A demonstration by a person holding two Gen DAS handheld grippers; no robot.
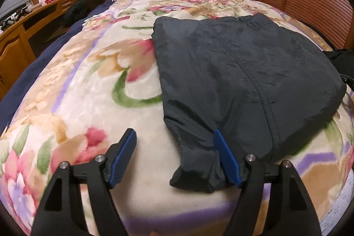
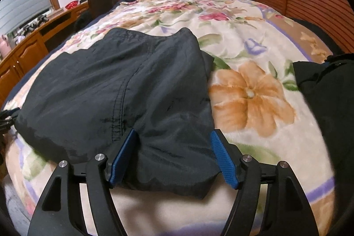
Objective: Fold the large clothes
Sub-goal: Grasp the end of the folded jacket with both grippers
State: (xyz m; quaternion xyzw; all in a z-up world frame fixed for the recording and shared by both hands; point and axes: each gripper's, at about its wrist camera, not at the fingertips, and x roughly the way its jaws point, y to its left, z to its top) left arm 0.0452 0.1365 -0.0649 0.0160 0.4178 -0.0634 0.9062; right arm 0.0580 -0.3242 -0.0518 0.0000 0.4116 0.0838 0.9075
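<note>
While both grippers' fingers (image 1: 225, 154) gape over its near hem, the dark garment (image 2: 124, 85) lies part-folded on the bed (image 1: 93, 85), further folds likely due

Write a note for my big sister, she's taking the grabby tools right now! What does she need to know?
Left tool: open, holding nothing; the near left corner of the dark garment lies between its fingers, just inside the right one.
Right tool: open, holding nothing; it straddles the garment's near right corner.
The garment lies on the floral blanket on the bed. It looks already folded into a compact block, with a seam running down the middle. A second dark item lies at the bed's right edge.
Left to do: whether another fold is needed can't be told from here; if so, grip both near corners.
</note>
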